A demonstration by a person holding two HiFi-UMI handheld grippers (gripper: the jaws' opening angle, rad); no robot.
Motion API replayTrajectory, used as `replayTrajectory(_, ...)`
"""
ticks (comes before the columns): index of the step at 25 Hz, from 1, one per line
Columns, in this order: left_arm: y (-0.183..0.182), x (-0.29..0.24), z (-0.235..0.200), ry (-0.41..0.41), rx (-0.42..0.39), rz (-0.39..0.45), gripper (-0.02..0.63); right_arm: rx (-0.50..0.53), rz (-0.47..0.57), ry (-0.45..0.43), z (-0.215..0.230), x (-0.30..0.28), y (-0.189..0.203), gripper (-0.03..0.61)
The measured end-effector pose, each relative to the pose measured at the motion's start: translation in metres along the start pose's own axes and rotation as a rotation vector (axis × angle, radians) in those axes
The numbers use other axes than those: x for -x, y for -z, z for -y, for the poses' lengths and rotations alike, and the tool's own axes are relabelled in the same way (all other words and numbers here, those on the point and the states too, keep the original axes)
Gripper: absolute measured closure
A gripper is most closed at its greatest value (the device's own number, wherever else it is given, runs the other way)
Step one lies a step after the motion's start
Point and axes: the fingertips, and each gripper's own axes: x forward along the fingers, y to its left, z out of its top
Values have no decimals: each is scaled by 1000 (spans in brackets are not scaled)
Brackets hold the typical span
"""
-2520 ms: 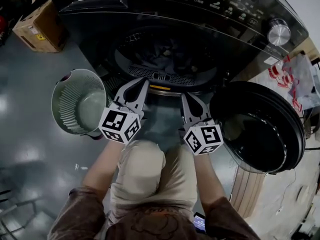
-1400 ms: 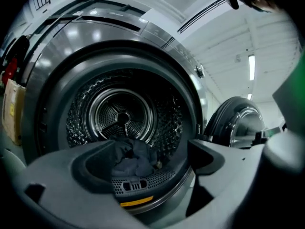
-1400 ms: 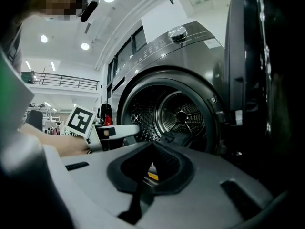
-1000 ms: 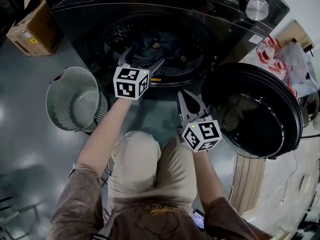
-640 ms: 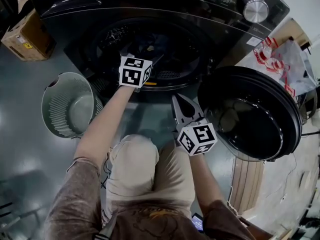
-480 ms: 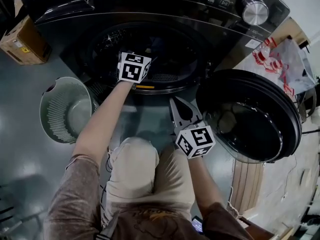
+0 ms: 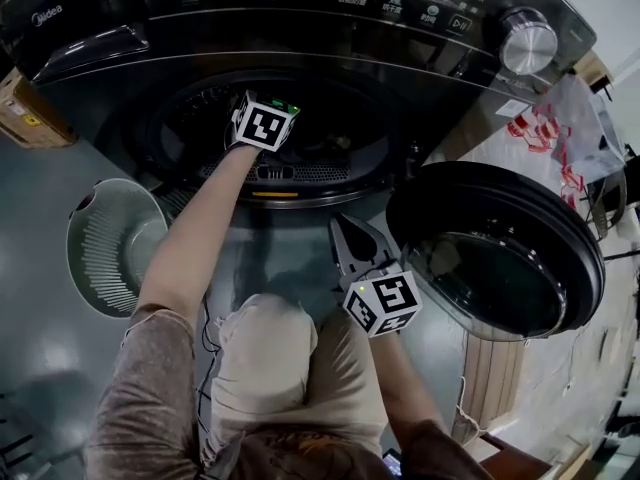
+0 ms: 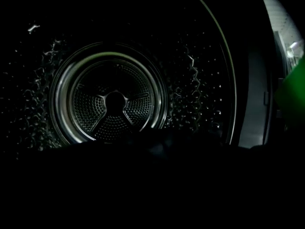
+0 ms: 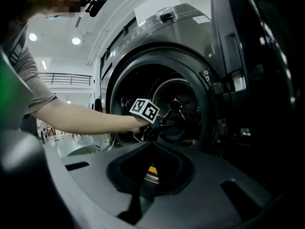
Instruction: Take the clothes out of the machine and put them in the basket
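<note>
Left arm: stretched; your left gripper (image 9: 153,127) now deeper in the black front-loading washing machine (image 7: 330,28).
Left jaws: just spread wider; gap too dark.
Right arm: your right gripper (image 7: 338,226) outside, jaws together, empty.

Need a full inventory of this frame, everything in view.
washing machine: 1, black, top centre
door: 1, black, swung open at right
knob: 1, silver, right end of panel
drum: 1, perforated metal, inside machine
clothes: count unclear, dark, drum bottom
basket: 1, pale green, floor at left, looks empty
cardboard box: 1, brown, left edge
plastic bag: 1, clear with red print, right
left tool: 1, reaching into the drum; jaws have just been opening, too dark to see what is between them
right tool: 1, grey, below the drum opening, jaws together, empty
forearm: bare, stretched to the drum
trousers: beige, bottom centre
</note>
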Motion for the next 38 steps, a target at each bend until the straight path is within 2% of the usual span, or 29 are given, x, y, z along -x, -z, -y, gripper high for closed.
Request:
replayTrajectory(3,12,-13,-2,13,-1,-65,34,-9,-9,14,4,-4,2,581)
replayTrajectory(9,33,-36,-1,60,13,-127,35,-15,-26,28,6,-11,7,581)
replayTrajectory(16,50,-49,5,90,34,-158,40,-20,-34,40,6,-14,12,581)
replayTrajectory(19,49,-52,7,102,26,-143,48,-22,-37,46,7,-13,14,581)
replayTrajectory(21,47,-50,7,95,23,-139,105,-24,-36,51,8,-12,13,581)
replayTrajectory(23,48,-48,5,83,13,-140,237,-22,-36,54,7,-10,13,580)
replayTrajectory(25,46,-46,6,75,1,-139,318,-17,-38,57,8,-7,13,581)
replayTrajectory(30,42,-37,9,63,-17,-127,489,-22,-37,68,11,1,14,581)
replayTrajectory(33,39,-31,12,67,-19,-118,524,-23,-34,66,11,4,14,581)
replayTrajectory(38,23,-9,12,45,18,-55,534,-20,-26,57,8,11,11,581)
